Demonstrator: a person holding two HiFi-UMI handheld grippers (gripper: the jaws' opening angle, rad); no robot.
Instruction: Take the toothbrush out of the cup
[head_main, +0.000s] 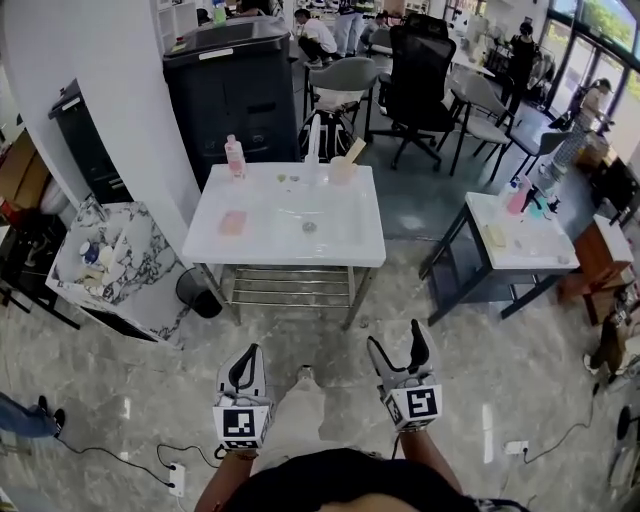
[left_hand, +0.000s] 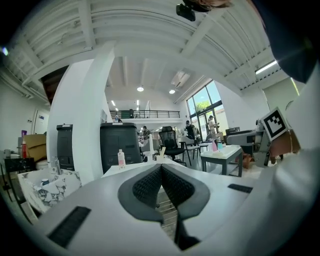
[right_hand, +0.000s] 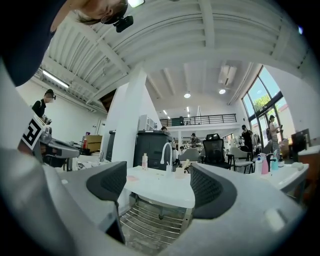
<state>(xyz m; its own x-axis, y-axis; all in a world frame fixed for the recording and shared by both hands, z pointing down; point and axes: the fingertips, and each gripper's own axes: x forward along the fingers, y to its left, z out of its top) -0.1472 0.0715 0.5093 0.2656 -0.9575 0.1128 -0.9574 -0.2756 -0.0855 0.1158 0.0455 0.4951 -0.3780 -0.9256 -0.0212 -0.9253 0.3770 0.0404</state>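
A pale cup (head_main: 343, 170) with a toothbrush leaning in it stands at the back edge of the white sink table (head_main: 340, 240), to the right of the white faucet (head_main: 313, 140). Both grippers hang low over the floor, well in front of the table and far from the cup. My left gripper (head_main: 246, 360) is shut with nothing between its pads. My right gripper (head_main: 399, 345) stands open and empty. The cup (right_hand: 180, 171) shows small and distant between the jaws in the right gripper view. In the left gripper view my left gripper (left_hand: 161, 169) half hides the cup (left_hand: 161, 155).
A pink bottle (head_main: 235, 157) stands at the table's back left and a pink pad (head_main: 232, 222) lies on its left side. A marble-topped cabinet (head_main: 105, 265) and black bin (head_main: 203, 295) stand to the left. A second table (head_main: 520, 240) stands to the right. A power strip (head_main: 175, 478) lies on the floor.
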